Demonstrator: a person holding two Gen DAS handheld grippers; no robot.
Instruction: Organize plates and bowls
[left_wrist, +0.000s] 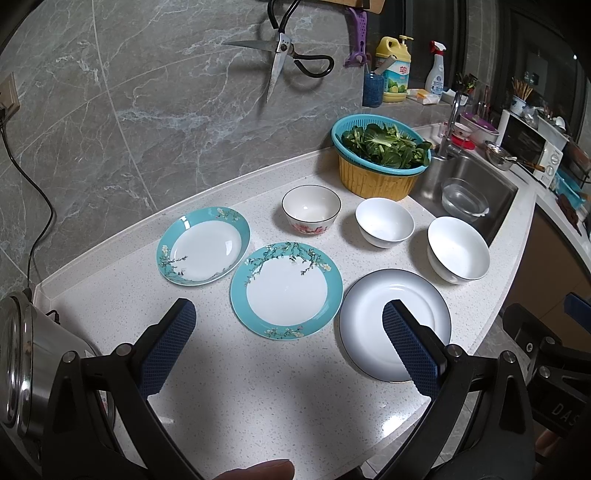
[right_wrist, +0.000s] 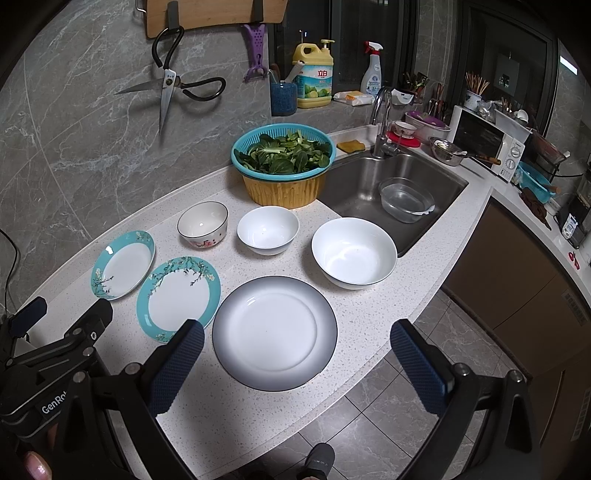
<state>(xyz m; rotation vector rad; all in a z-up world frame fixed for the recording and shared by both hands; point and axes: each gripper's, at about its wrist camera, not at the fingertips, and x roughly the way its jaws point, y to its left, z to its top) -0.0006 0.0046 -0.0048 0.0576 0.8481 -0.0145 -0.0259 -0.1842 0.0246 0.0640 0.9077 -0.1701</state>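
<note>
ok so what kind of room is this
A home kitchen, almost certainly: a stainless sink with a tap set into the speckled countertop, a colander of leafy greens beside it, a dish soap bottle behind, and a microwave past the sink.

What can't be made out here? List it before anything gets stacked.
- Grey-rimmed plate, left wrist view: its near part is hidden behind the left gripper finger.
- Steel pot, left wrist view: cut off by the picture edge.
- Yellow detergent bottle, right wrist view: label print too small to read.
</note>
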